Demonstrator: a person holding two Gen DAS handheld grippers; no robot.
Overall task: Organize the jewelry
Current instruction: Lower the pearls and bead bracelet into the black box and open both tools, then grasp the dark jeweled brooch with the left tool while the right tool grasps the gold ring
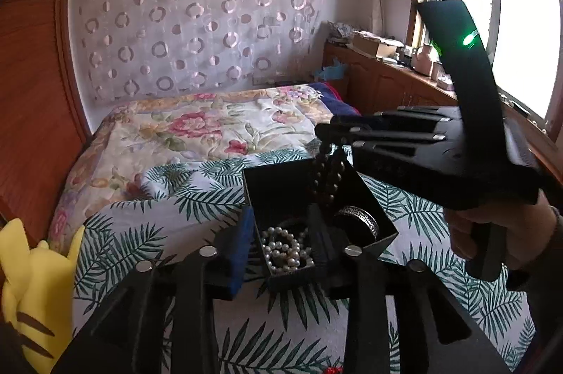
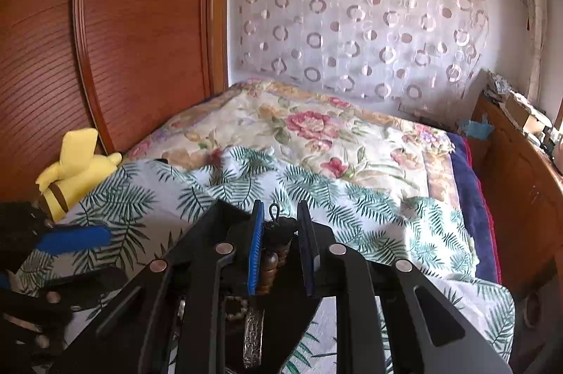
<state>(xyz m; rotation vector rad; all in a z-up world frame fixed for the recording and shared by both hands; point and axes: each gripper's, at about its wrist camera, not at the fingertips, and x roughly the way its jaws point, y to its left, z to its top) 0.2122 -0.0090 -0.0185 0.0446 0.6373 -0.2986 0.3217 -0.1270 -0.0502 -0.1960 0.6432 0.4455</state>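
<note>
An open black jewelry box (image 1: 281, 184) sits on the palm-leaf bedsheet (image 1: 140, 233). Inside lie a white pearl bracelet (image 1: 285, 251) and a silver bangle (image 1: 359, 219). My left gripper (image 1: 281, 243) is low at the box's near end, open, with the box's left wall and the pearls between its fingers. My right gripper (image 1: 325, 131) reaches in from the right, held by a hand (image 1: 492, 233), and is shut on a dark wooden bead bracelet (image 1: 329, 177) that hangs over the box. In the right wrist view the beads and black knot (image 2: 278, 233) sit between the pads, with the bangle (image 2: 253, 335) below.
A yellow plush toy (image 1: 31, 286) lies at the sheet's left edge by the wooden headboard (image 2: 140, 39). A floral quilt (image 1: 211, 127) covers the far bed. A wooden cabinet (image 1: 387, 82) with clutter runs under the window on the right. Small red beads (image 1: 334, 369) lie nearest me.
</note>
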